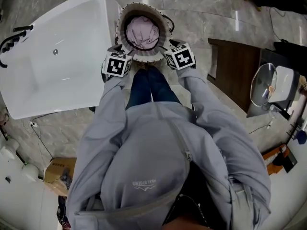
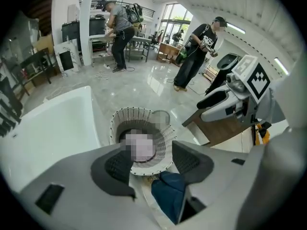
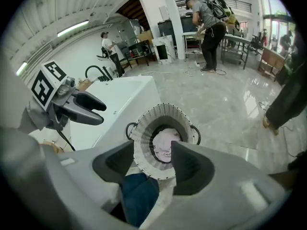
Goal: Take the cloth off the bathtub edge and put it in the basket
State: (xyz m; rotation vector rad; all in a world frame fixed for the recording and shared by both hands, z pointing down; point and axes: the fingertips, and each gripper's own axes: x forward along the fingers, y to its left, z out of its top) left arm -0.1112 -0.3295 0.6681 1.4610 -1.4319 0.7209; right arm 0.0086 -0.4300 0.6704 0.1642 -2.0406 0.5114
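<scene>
The pale pink cloth (image 1: 142,32) lies crumpled inside the round white basket (image 1: 125,14), which stands on the floor beside the white bathtub (image 1: 57,56). My left gripper (image 1: 116,51) hovers at the basket's near left rim and my right gripper (image 1: 171,48) at its near right rim. In the left gripper view the jaws (image 2: 148,162) stand apart with nothing between them, and the basket (image 2: 165,128) shows beyond. In the right gripper view the jaws (image 3: 151,164) are likewise open and hold nothing, with the cloth (image 3: 163,145) visible down in the basket (image 3: 144,143).
A black faucet (image 1: 12,40) sits at the tub's far left end. A dark wooden cabinet (image 1: 235,73) stands to the right, a cardboard box (image 1: 60,174) at lower left. The person's blue-jeaned legs (image 1: 148,87) are just behind the basket. Two people (image 2: 120,30) (image 2: 196,51) stand farther off.
</scene>
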